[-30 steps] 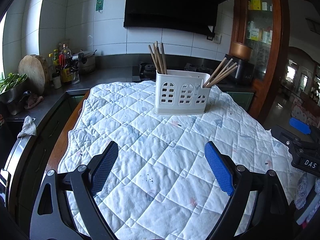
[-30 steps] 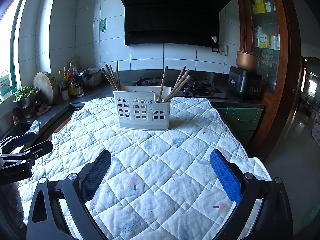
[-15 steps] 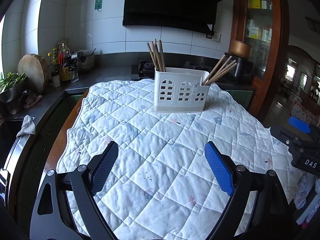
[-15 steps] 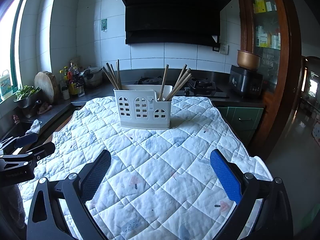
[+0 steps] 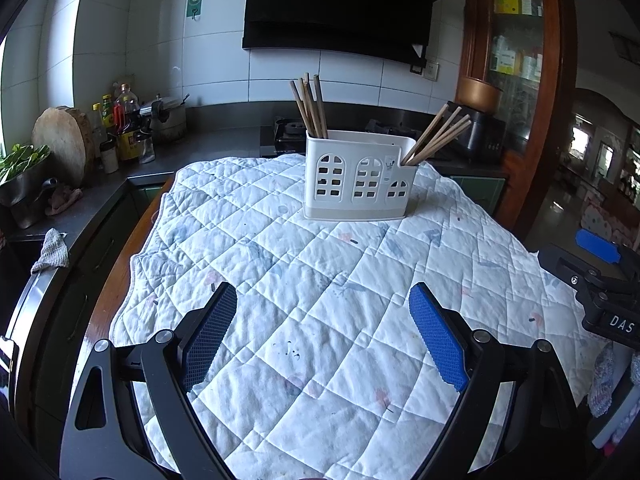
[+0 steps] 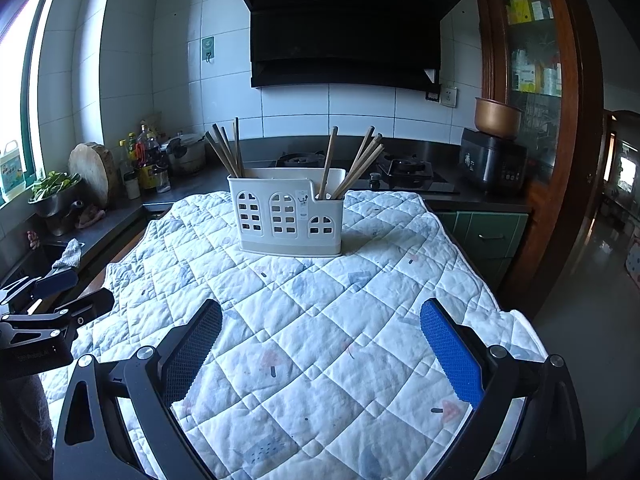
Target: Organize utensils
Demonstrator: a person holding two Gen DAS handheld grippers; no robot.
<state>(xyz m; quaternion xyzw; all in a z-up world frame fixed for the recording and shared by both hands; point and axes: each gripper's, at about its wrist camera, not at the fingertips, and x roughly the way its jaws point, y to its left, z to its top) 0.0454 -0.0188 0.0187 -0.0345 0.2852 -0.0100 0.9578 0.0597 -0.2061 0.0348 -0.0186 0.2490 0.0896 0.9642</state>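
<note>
A white utensil holder (image 5: 358,176) with window-shaped cutouts stands upright at the far end of the quilted cloth (image 5: 320,280). Several wooden chopsticks (image 5: 310,106) stick up from its left compartment, and several more (image 5: 436,136) lean right out of its low right compartment. My left gripper (image 5: 322,296) hovers over the near part of the cloth, open with nothing between its blue pads. The right wrist view shows the same holder (image 6: 288,214) and chopsticks (image 6: 356,164) ahead. My right gripper (image 6: 320,308) is open and empty too, well short of the holder.
The table's wooden edge (image 5: 120,264) shows on the left. A dark counter (image 6: 100,228) carries bottles, a round chopping board (image 6: 90,172) and a bowl of greens. A stove (image 6: 400,170) and a rice cooker (image 6: 492,160) stand behind, with a wooden cabinet (image 6: 532,80) to the right.
</note>
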